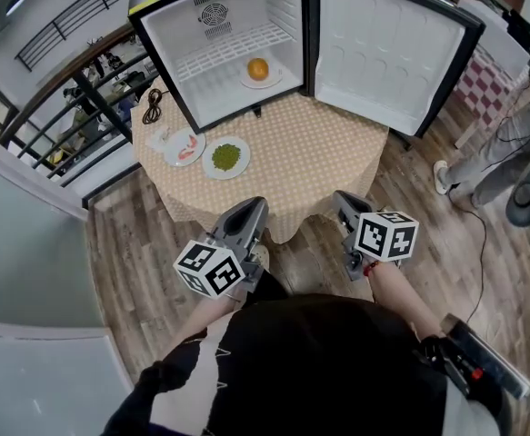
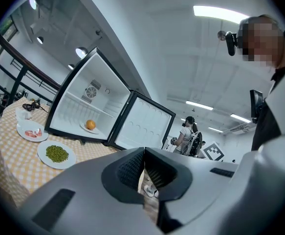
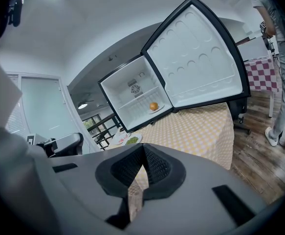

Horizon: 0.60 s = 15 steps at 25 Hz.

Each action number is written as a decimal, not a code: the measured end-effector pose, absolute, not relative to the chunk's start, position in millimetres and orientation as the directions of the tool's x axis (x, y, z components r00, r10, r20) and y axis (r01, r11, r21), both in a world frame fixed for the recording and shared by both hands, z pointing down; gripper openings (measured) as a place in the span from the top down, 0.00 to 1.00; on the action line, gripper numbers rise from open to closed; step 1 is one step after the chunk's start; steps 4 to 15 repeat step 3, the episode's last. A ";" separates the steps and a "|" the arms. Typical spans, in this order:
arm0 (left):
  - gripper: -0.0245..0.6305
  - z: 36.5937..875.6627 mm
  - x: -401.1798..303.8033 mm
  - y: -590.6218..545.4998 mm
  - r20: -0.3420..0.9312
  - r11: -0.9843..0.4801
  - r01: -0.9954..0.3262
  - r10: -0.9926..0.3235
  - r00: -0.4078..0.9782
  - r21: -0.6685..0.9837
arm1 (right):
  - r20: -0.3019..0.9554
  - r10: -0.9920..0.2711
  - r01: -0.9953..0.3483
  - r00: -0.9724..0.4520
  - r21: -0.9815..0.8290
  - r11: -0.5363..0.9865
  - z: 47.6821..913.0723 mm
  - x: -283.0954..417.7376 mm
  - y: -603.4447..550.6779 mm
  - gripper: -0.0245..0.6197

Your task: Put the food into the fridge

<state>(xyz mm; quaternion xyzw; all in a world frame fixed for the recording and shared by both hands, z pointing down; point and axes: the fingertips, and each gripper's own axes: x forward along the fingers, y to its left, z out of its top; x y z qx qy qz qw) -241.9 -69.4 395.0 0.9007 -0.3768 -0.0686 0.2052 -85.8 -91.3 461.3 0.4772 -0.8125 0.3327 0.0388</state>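
Counting 1 of 3 foods as done: orange (image 1: 257, 69) on its plate, lying inside fridge (image 1: 169, 48) below the wire shelf. Marking 2 as left: peas (image 1: 225, 155) and a pink food (image 1: 185, 146), too small to name, each on a white plate, sitting on table (image 1: 319, 162) just in front of fridge's left side. Noting door (image 1: 387, 53) swung wide to the right, so needing no opening step. Judging progress at about 1 third.

Reading left gripper (image 2: 143, 153) as clenched on nothing, with pads together. Reading right gripper (image 3: 143, 151) the same way, pads pressed together and nothing between. Placing both low near the body, at table's near edge, well apart from both plates. Guessing next move: reaching for 1 of the 2 plates, likely peas, being nearer.

Finding no brand, label or legible writing anywhere. Spotting only black-and-white square markers on the gripper cubes.
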 end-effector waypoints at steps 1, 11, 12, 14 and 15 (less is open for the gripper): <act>0.94 389.4 -243.2 -73.0 0.029 -0.631 -0.650 -0.708 0.706 0.424 | 0.384 -0.748 -0.803 -0.541 -0.500 0.324 455.4 -86.9 -94.7 0.94; 0.94 378.6 -245.9 -79.2 0.026 -0.630 -0.649 -0.708 0.705 0.427 | 0.390 -0.747 -0.807 -0.539 -0.494 0.324 443.9 -89.4 -100.4 0.94; 0.94 378.6 -245.9 -79.2 0.026 -0.630 -0.649 -0.708 0.705 0.427 | 0.390 -0.747 -0.807 -0.539 -0.494 0.324 443.9 -89.4 -100.4 0.94; 0.94 378.6 -245.9 -79.2 0.026 -0.630 -0.649 -0.708 0.705 0.427 | 0.390 -0.747 -0.807 -0.539 -0.494 0.324 443.9 -89.4 -100.4 0.94; 0.94 378.6 -245.9 -79.2 0.026 -0.630 -0.649 -0.708 0.705 0.427 | 0.390 -0.747 -0.807 -0.539 -0.494 0.324 443.9 -89.4 -100.4 0.94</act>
